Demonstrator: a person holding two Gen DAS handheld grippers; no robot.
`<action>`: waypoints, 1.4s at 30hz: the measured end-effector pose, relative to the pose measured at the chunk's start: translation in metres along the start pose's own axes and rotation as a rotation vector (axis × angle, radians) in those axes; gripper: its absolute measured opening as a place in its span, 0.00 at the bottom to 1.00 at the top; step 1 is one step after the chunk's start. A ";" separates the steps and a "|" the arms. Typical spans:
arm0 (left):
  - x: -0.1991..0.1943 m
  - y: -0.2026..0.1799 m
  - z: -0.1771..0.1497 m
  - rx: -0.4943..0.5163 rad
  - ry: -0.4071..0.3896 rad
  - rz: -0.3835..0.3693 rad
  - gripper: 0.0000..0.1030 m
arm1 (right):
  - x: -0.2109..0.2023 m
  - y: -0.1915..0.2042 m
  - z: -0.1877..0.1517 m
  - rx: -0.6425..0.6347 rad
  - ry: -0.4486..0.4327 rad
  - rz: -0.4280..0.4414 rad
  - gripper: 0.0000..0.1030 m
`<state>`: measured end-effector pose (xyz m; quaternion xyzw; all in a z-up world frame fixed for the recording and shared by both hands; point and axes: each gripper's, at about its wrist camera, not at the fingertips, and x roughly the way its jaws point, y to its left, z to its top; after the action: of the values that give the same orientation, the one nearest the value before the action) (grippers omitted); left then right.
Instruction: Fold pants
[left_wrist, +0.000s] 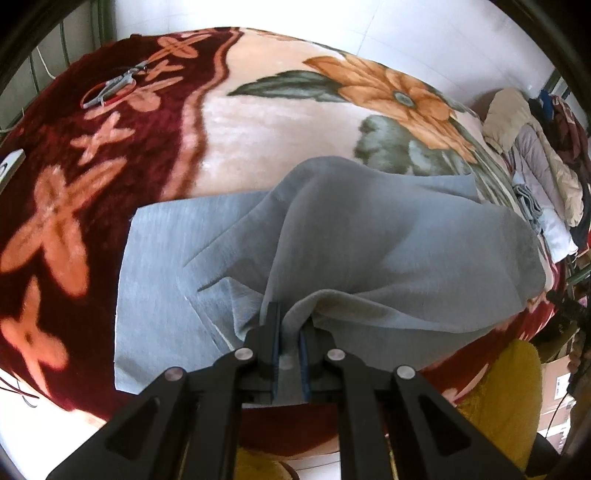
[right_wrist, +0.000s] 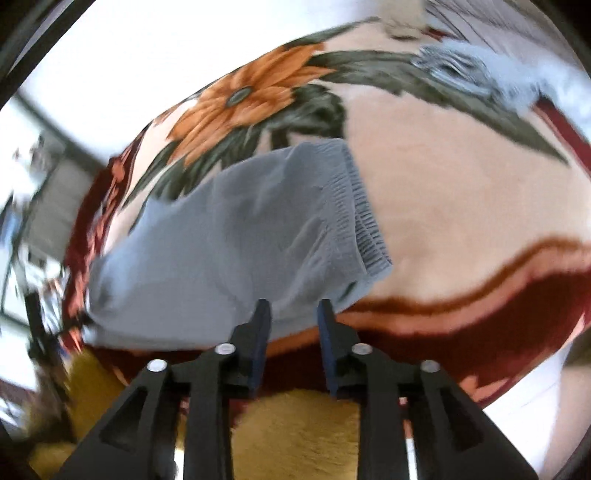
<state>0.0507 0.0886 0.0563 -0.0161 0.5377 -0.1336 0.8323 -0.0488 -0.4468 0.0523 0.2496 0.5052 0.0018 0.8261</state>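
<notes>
Nearest the left wrist camera, the left claw (left_wrist: 291, 325) is pinched tight on a raised fold of grey pants (left_wrist: 332, 251), the cloth bunched between its blue pads. The pants lie on a floral plush blanket (left_wrist: 258, 125) covering a bed, partly flat, partly lifted into a soft ridge toward the claw. From the right wrist camera, the right claw (right_wrist: 293, 314) stands partly apart and holds nothing; the gathered elastic waistband (right_wrist: 364, 221) lies just ahead of it, and that picture is blurred. Scissors (left_wrist: 114, 83) rest far off on the blanket. The fabric looks light, limp and fleecy: it should drape and sag rather than hold shape, and it may cling to the plush. The thicker waistband or a hem edge seems the firmest place to grip.
</notes>
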 end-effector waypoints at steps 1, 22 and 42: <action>0.000 -0.001 0.000 0.006 -0.002 0.004 0.08 | 0.004 0.001 0.002 0.011 0.010 -0.019 0.33; -0.004 0.004 -0.006 -0.038 0.017 -0.030 0.09 | 0.025 -0.026 -0.007 0.091 -0.004 -0.070 0.03; -0.047 0.039 -0.013 -0.174 -0.061 -0.025 0.33 | -0.019 0.045 -0.031 -0.014 -0.105 -0.085 0.32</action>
<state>0.0285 0.1391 0.0861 -0.0991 0.5214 -0.0964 0.8420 -0.0730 -0.3996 0.0752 0.2217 0.4714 -0.0429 0.8525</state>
